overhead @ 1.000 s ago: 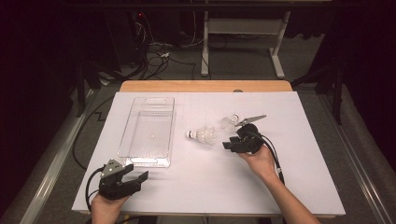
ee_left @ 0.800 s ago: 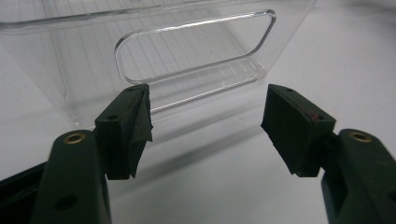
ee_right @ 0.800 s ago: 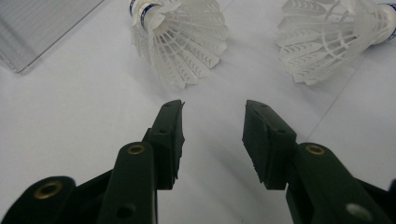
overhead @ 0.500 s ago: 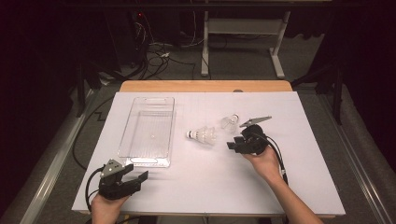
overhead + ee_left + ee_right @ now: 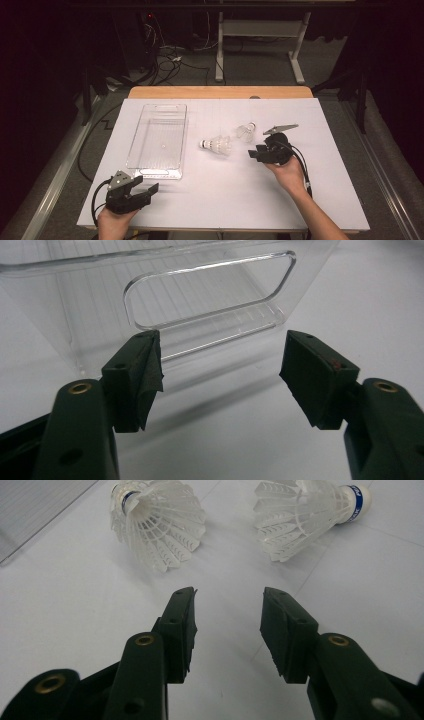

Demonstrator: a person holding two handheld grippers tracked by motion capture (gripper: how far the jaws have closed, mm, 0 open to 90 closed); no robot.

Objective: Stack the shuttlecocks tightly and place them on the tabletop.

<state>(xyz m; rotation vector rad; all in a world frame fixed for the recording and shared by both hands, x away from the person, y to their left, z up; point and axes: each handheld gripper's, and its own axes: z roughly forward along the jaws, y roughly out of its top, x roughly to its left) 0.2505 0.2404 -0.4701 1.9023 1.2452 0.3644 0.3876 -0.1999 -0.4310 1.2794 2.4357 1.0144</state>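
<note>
Two white feather shuttlecocks lie on their sides on the white table: one near the middle, the other a little farther back and right. My right gripper is open just short of them, jaws pointing left between the two, holding nothing. A clear plastic tray stands empty at the left. At the front left my left gripper hovers open, facing the tray's near end wall with its handle slot.
The white sheet covers a wooden table. Beyond the far edge are a dark floor, cables and a white desk frame. A metal rail runs along the left side.
My right gripper has drifted slightly right and back from the shuttlecocks. The left gripper and both shuttlecocks have stayed put.
</note>
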